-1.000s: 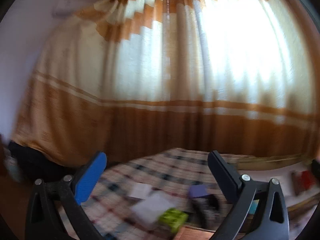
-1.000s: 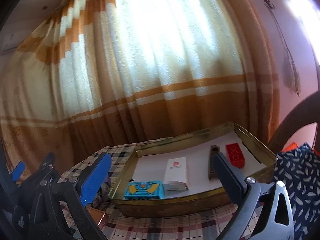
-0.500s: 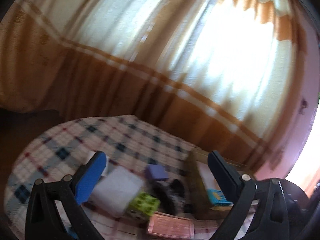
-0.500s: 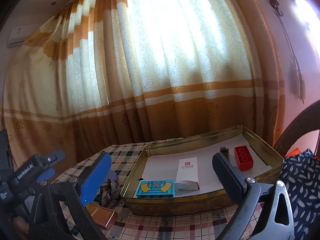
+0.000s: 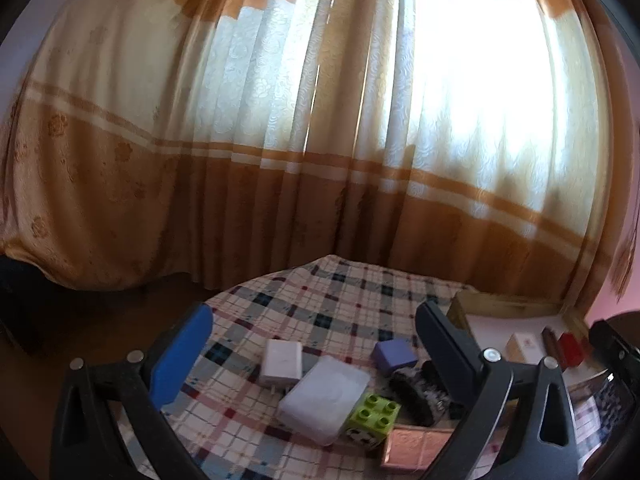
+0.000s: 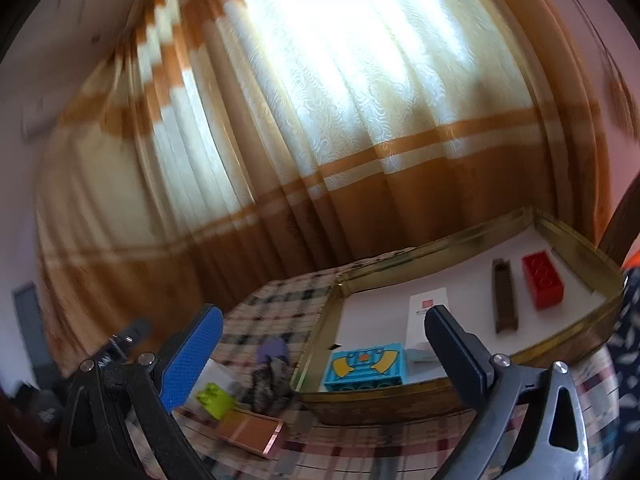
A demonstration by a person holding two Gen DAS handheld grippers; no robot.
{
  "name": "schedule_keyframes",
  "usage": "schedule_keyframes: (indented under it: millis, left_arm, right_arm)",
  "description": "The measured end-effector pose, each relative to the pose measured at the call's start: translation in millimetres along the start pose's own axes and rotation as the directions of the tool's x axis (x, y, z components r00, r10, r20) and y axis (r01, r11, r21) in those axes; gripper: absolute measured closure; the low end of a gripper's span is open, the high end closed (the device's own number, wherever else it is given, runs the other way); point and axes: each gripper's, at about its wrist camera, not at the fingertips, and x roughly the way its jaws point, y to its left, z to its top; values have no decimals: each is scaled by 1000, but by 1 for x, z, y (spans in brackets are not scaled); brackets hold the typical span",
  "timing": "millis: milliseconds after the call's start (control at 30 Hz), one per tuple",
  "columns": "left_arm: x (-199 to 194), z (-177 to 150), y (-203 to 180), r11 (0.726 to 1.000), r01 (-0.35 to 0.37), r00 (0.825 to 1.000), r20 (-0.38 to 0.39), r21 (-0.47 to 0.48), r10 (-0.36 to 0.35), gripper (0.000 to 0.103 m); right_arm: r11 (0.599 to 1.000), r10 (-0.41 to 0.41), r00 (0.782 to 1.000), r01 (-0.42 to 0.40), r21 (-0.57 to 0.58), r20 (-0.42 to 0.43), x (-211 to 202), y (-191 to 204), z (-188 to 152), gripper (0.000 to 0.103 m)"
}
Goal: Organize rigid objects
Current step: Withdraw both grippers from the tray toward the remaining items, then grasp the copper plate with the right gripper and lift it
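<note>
On the plaid tablecloth lie a white charger, a translucent white box, a purple block, a green brick, a pink flat case and a dark patterned item. My left gripper is open and empty above them. The gold tray holds a blue robot box, a white box, a brown bar and a red brick. My right gripper is open and empty at the tray's near left corner.
An orange and cream curtain hangs behind the table. The tray also shows at the right of the left wrist view. A dark blue patterned cloth lies right of the tray. The left gripper's body shows at the left.
The left view has swung back level and now looks down on the loose objects. The right view has tilted and shifted left, closer to the tray's near left corner. Both grippers stay open.
</note>
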Motion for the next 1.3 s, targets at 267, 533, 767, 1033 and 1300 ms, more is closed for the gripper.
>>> schedule_keyframes:
  millis: [267, 533, 767, 1033, 1300]
  left_arm:
    - [-6, -1, 1, 997, -46, 999, -11, 62, 46, 0]
    - [-3, 1, 23, 996, -75, 995, -63, 54, 78, 0]
    - [5, -6, 34, 980, -134, 980, -124, 146, 152, 0]
    - [8, -7, 46, 984, -131, 974, -169, 123, 151, 0]
    - [10, -10, 40, 982, -109, 973, -187, 157, 138, 0]
  right_arm:
    - [998, 46, 998, -45, 31, -41, 11, 8, 3, 1]
    - [994, 91, 980, -100, -40, -177, 27, 29, -18, 1]
    - [955, 140, 883, -240, -176, -448, 66, 71, -44, 1]
    - [937, 113, 788, -287, -199, -605, 94, 81, -64, 1]
    - [894, 40, 744, -325, -309, -667, 123, 94, -81, 1]
